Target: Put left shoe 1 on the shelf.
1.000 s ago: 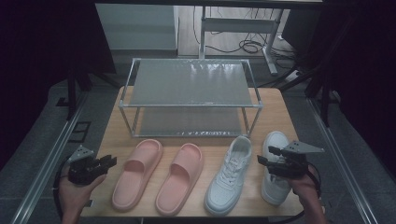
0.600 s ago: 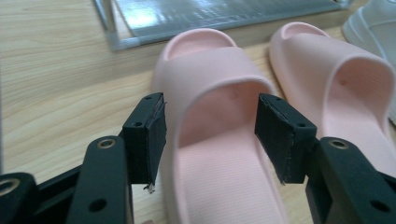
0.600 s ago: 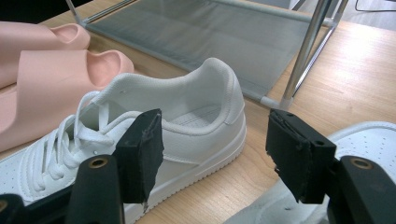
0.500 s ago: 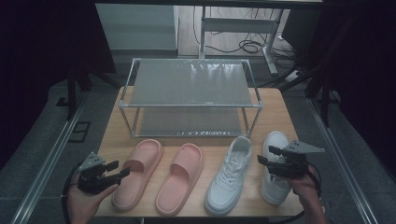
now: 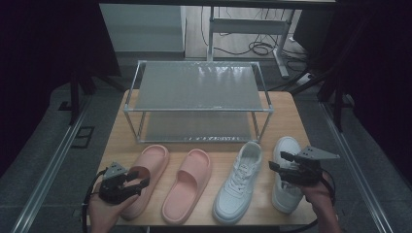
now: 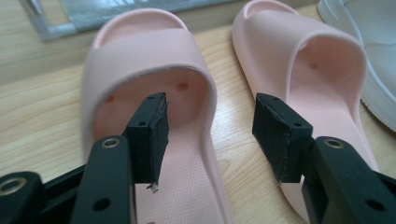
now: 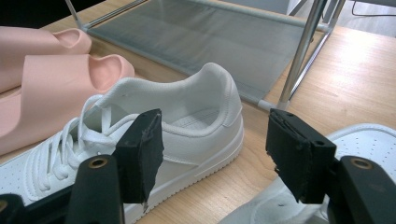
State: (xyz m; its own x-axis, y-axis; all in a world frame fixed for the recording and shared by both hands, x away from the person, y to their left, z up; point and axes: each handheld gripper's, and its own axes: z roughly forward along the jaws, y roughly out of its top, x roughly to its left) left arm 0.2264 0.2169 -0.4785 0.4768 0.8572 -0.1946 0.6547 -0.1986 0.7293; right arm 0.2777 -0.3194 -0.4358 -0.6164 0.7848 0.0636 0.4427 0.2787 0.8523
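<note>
Wooden table holds two pink slippers, two white sneakers.

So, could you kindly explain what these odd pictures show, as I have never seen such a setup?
A person holds a hand-held clamp tool in each hand. One camera looks down on the table; the other two ride on the grippers and look along their black jaws. On the table stand a two-tier rack, two pink slippers and two white sneakers. The left gripper, open, straddles the side wall of the left slipper. The right gripper, open, hovers over the right sneaker. Nothing is held.
</note>
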